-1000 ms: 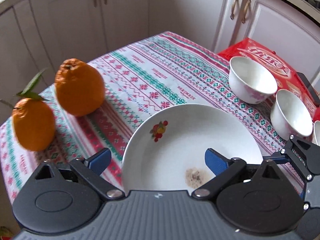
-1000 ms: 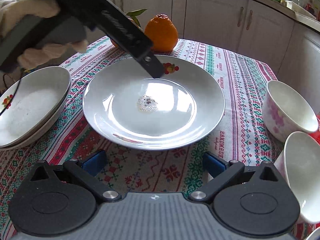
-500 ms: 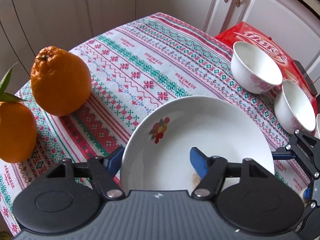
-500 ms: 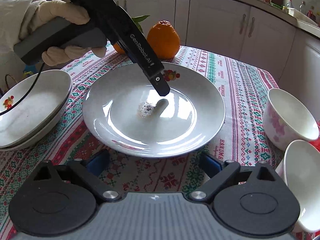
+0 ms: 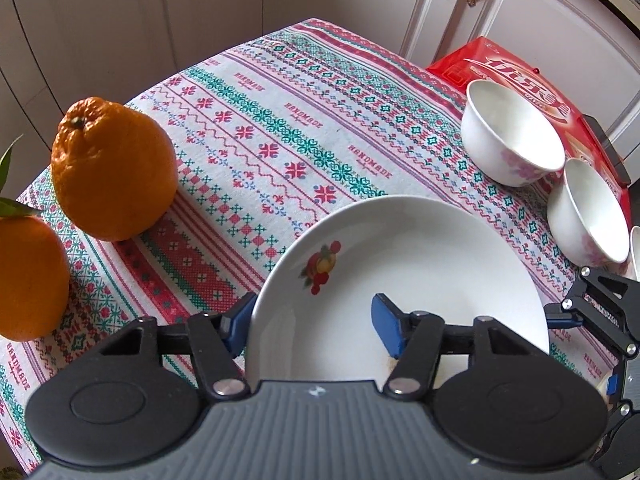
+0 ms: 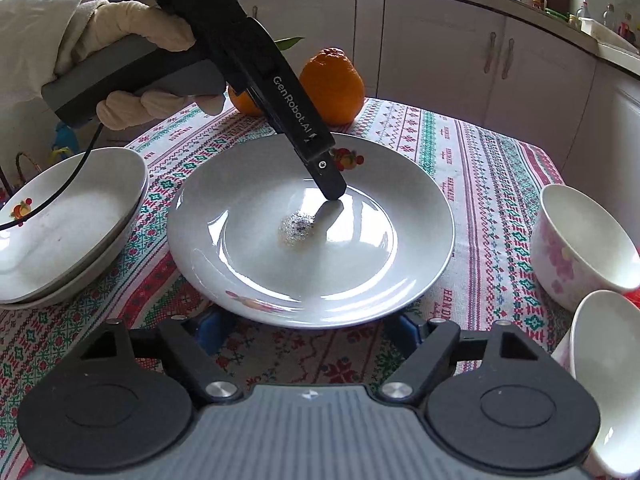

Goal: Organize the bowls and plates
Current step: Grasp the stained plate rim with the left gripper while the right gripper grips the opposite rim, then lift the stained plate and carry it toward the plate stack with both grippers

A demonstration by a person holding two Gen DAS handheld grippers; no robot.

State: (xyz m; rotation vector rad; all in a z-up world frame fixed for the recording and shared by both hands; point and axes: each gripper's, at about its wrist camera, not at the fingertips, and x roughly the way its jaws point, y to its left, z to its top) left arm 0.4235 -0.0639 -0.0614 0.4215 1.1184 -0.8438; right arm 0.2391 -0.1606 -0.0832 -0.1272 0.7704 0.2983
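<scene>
the plate (image 5: 400, 280) lies on the tablecloth (image 5: 280, 152), just beside the stacked plates (image 6: 68, 232). its rim is pinched by the left gripper (image 5: 316, 328), whose jaws have just been closing. the right gripper (image 6: 308, 330) jaws have just been closing under the near rim; a grip cannot be told. a lift looks near. the stack is shown only in the right view.

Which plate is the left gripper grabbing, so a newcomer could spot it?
On the patterned tablecloth, find the single plate at the centre, with oranges behind it. Unlike the stacked plates beside it, it lies alone with a speckled residue spot in the middle.
</scene>
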